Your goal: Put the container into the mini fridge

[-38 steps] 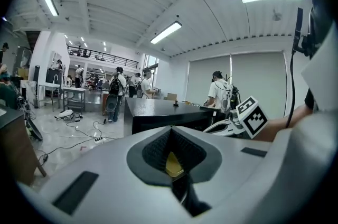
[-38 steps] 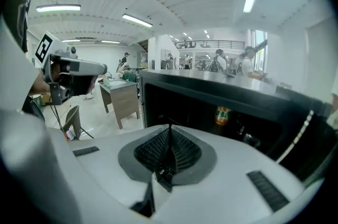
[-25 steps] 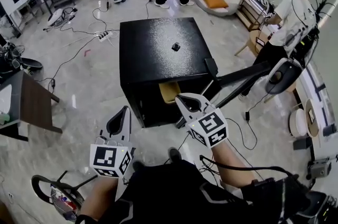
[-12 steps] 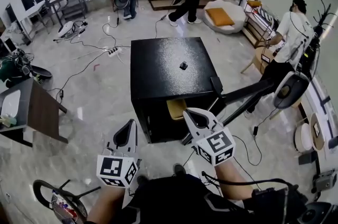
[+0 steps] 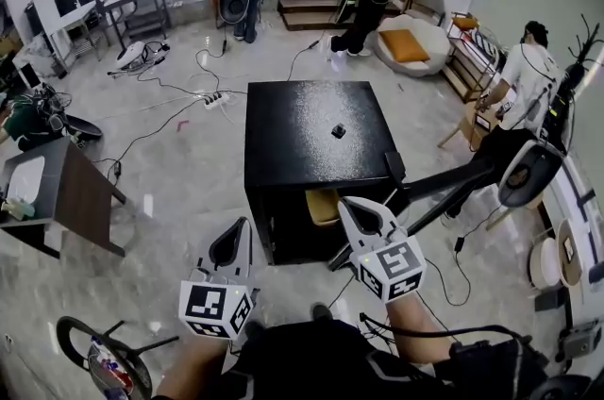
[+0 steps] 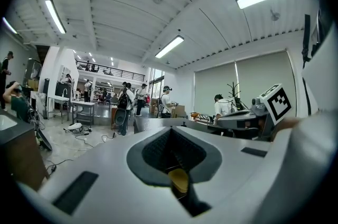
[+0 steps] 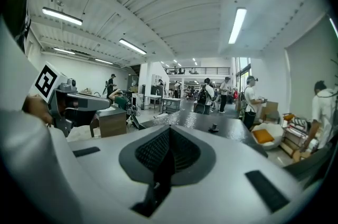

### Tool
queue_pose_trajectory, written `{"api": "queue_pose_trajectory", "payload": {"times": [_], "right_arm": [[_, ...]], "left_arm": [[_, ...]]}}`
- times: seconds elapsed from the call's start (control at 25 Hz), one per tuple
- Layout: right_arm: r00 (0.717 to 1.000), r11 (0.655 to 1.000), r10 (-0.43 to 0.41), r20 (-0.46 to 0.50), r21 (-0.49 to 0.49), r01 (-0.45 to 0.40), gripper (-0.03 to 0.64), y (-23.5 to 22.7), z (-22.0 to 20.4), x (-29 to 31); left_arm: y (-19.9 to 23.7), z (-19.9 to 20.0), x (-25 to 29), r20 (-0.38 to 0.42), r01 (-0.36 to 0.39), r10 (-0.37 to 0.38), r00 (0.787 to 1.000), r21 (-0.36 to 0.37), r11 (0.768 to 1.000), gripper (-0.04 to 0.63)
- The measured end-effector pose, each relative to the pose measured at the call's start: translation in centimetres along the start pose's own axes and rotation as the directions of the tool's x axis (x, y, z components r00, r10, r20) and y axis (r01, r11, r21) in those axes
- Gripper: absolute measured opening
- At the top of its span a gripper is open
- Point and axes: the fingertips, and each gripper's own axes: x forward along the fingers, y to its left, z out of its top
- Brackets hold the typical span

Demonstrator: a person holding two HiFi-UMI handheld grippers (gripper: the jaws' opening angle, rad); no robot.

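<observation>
Sitting in the mini fridge (image 5: 311, 129), the container (image 5: 323, 206) lies beyond right gripper's (image 5: 349, 204) fingers (image 5: 359, 213)

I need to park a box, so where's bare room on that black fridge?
The mini fridge top is mostly bare: there are wide patches left of, and in front of, the small black object near its middle. Inside, the yellow container sits high up, and around it is too dark to judge.
</observation>
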Motion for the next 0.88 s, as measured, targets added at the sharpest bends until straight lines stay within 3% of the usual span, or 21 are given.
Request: {"api": "queue_pose_trajectory", "payload": {"times": [0.88], "right_arm": [[1.000, 1.000, 0.005, 0.022, 0.006, -0.005, 0.015, 0.5, 0.3, 0.5]], "left_arm": [[0.7, -0.4, -1.1, 0.005, -0.019, 0.019, 1.000, -0.010, 1.000, 0.008]]}}
